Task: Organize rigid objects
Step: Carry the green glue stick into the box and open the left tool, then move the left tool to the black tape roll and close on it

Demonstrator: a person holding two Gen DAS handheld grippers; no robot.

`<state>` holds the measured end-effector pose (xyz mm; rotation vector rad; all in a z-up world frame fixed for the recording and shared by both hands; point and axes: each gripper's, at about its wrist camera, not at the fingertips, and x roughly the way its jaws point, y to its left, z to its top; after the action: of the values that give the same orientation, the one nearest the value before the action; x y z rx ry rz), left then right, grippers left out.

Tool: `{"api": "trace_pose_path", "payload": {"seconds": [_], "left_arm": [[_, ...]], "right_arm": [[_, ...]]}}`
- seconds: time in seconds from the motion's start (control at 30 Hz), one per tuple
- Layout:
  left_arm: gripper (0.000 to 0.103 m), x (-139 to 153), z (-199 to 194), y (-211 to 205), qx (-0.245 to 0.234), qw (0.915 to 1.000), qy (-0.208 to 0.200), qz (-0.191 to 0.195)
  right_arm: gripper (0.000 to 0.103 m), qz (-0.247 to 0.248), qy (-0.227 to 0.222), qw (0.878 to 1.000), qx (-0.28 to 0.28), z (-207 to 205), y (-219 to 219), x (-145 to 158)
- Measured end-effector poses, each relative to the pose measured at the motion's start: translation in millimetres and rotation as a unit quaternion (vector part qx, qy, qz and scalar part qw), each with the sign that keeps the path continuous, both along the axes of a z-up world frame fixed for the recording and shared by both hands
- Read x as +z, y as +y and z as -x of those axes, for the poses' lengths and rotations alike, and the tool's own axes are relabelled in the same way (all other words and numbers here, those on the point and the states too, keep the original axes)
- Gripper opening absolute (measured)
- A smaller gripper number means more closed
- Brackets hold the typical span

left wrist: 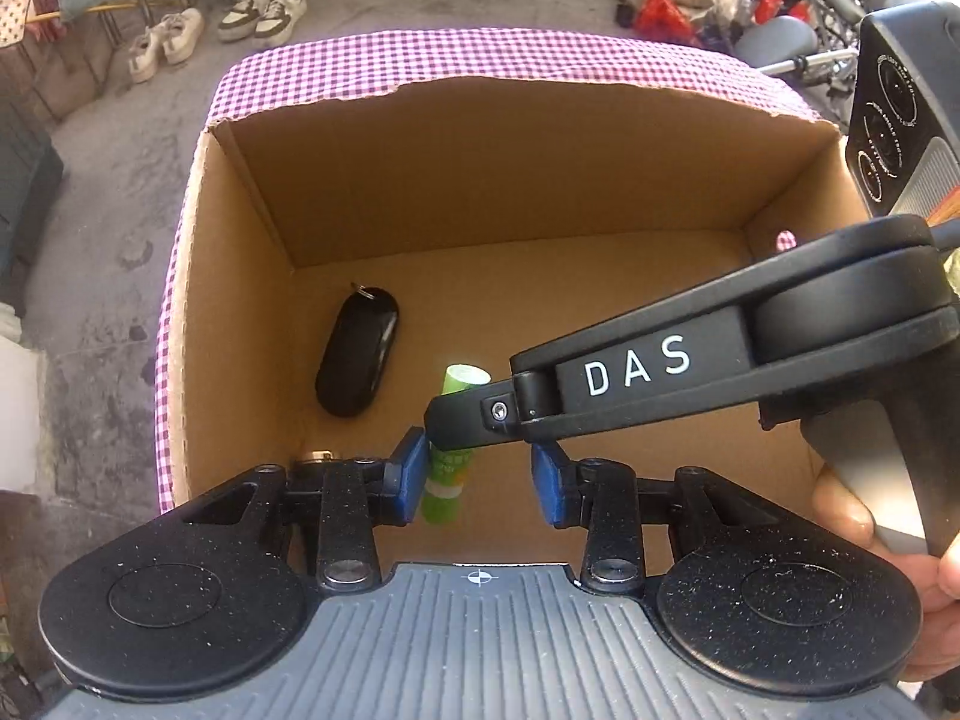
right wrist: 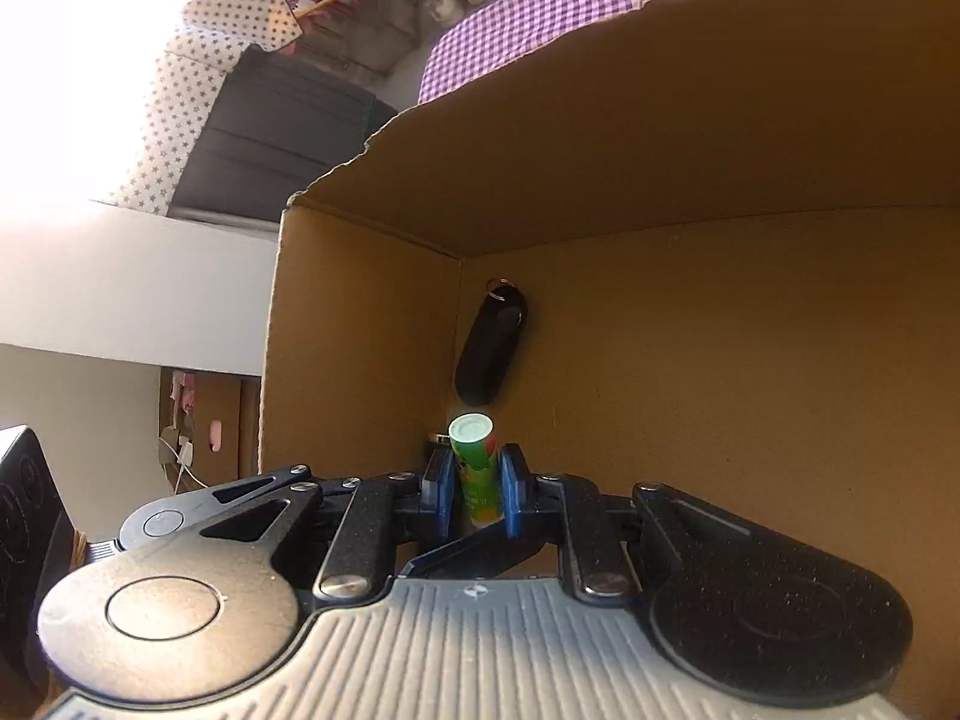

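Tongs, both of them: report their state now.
Left tongs: open, holding nothing.
Right tongs: shut on the green tube, over the cardboard box.

R claw (right wrist: 475,492): both blue pads closed onto a green tube (right wrist: 477,474), 1 pad each side, tube standing upright btwn them w/ its cap above the pads. In the L wrist view the R claw's black body reaches in from the right, tip crossing in front of the L claw (left wrist: 480,480). L claw: blue pads apart, tilted steeply down; left pad (left wrist: 411,483) just beside the tube, right pad clear of it. Person's hand (left wrist: 888,546) grips the R claw's handle, right of the L claw.
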<state>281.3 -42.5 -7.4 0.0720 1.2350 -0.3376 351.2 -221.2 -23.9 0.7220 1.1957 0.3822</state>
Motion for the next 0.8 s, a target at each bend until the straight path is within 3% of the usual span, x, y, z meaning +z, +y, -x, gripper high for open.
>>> {"api": "trace_pose_path", "payload": {"seconds": [0.17, 0.37, 0.63, 0.8], "left_arm": [[0.047, 14, 6, 3, 0.001, 0.9997, -0.024, 0.007], [0.052, 35, 20, -1, -0.001, 0.9986, -0.051, 0.014], [0.065, 90, 68, 4, -0.012, 0.9900, -0.134, 0.043], [0.074, 116, 115, 13, -0.025, 0.9802, -0.183, 0.072]], "right_arm": [[0.023, -0.005, -0.014, 1.000, 0.002, 1, -4, 7], [0.024, -0.012, -0.037, 0.999, -0.016, 18, -18, 28], [0.026, -0.038, -0.116, 0.992, -0.036, 84, -44, 81], [0.047, -0.051, -0.197, 0.978, -0.051, 163, -65, 112]]}}
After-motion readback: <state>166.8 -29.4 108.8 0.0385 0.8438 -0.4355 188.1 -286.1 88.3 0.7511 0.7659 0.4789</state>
